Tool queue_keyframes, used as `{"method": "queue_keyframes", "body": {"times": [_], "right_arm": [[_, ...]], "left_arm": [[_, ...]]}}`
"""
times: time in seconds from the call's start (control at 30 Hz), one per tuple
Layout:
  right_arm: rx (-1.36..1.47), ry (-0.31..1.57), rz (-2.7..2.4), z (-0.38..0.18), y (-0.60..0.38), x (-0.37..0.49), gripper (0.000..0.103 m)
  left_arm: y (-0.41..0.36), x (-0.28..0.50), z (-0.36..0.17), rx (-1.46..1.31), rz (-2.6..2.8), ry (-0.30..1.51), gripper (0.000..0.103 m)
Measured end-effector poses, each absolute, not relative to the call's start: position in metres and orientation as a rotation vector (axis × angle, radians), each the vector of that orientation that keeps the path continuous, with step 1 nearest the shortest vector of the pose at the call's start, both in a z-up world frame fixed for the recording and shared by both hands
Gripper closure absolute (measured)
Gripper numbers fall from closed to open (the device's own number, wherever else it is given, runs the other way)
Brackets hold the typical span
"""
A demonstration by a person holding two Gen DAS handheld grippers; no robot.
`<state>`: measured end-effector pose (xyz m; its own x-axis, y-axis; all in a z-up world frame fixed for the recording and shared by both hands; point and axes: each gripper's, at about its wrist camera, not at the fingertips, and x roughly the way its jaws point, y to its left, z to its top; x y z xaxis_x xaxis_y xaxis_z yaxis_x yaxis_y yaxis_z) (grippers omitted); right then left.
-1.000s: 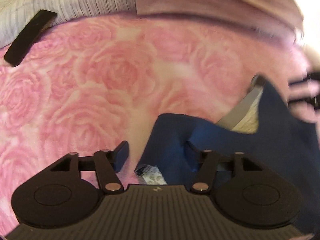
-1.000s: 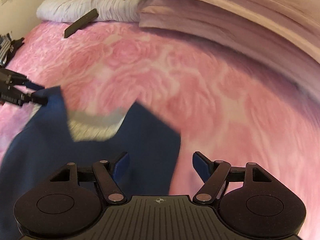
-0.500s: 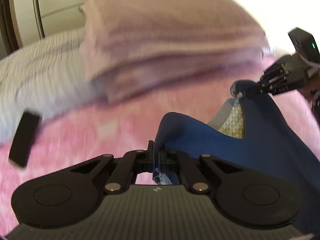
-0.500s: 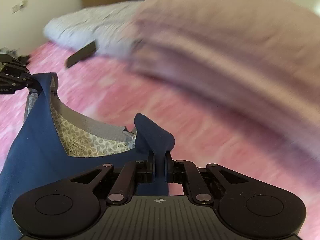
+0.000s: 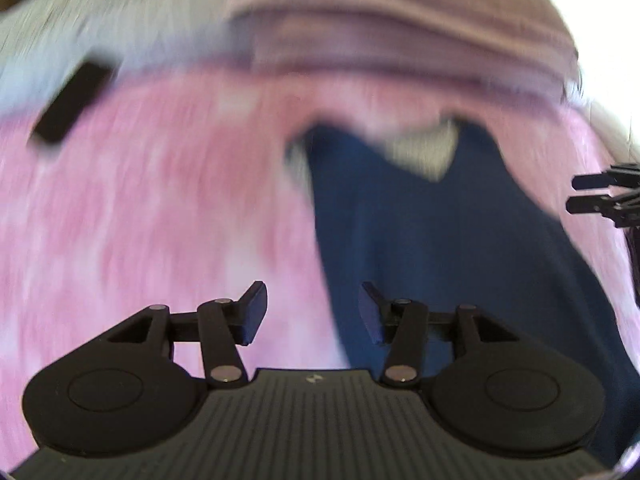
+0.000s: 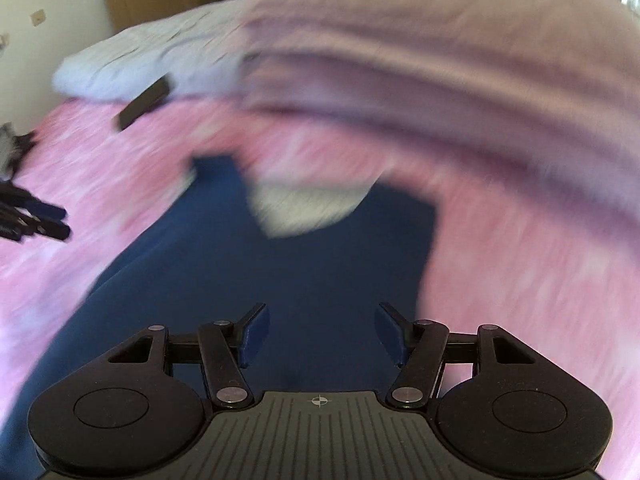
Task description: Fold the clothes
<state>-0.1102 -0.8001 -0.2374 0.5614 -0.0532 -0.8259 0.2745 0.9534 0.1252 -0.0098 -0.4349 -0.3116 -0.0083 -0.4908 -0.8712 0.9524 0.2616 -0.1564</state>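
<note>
**A soft blue top lying flat on the pink bed**

The blue top (image 6: pixel 288 264) lies spread out on the pink rose bedspread (image 5: pixel 152 208). Its neck end points to the far side, toward the folded blanket (image 6: pixel 440 60). You can see the pale lining (image 6: pixel 308 208) inside the neck opening. Both pictures are blurry, so small wrinkles are hard to make out.

The left gripper (image 5: pixel 312 312) has its fingers spread wide and holds nothing. It hangs over the left edge of the top, with one finger over the pink cover and one over the blue cloth. The right gripper (image 6: pixel 320 338) is spread wide too, and holds nothing. It hangs over the near part of the top.

This cloth looks thin, light and floppy (like a T-shirt). I think it will bend anywhere and sag if you lift it by one spot. It is not breakable, and it should not be slippery between the pads. The best places to pinch look like the edges and corners, such as the two shoulder tips beside the neck. Holding two spots at once should keep the top from bunching up.

A dark flat thing (image 5: pixel 70 106) lies far off to the left, near the white pillow (image 6: pixel 152 60).
</note>
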Motion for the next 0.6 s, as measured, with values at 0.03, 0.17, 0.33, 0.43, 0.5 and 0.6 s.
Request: {"method": "queue_keyframes", "body": {"times": [0.03,0.17,0.33,0.43,0.5,0.6], "right_arm": [[0.288,0.965,-0.176,-0.235,-0.784,-0.129,0.041],[0.398,1.015,-0.046,-0.228,-0.705,-0.178,0.041],[0.330,1.089,0.112,-0.223,-0.605,-0.218,0.041],[0.270,1.125,0.036,-0.221,-0.577,-0.247,0.041],[0.212,1.165,-0.068,-0.221,-0.571,-0.272,0.041],[0.153,1.233,-0.223,-0.222,-0.570,-0.308,0.041]], "left_arm": [[-0.411,-0.019,-0.313,0.598,-1.233,1.042,0.058],[-0.331,-0.060,-0.311,0.632,-1.229,1.123,0.058],[-0.267,-0.114,-0.313,0.673,-1.324,1.205,0.055],[-0.240,-0.144,-0.317,0.708,-1.410,1.212,0.052],[-0.225,-0.164,-0.321,0.754,-1.464,1.176,0.049],[-0.204,-0.188,-0.327,0.830,-1.491,1.114,0.046]]}}
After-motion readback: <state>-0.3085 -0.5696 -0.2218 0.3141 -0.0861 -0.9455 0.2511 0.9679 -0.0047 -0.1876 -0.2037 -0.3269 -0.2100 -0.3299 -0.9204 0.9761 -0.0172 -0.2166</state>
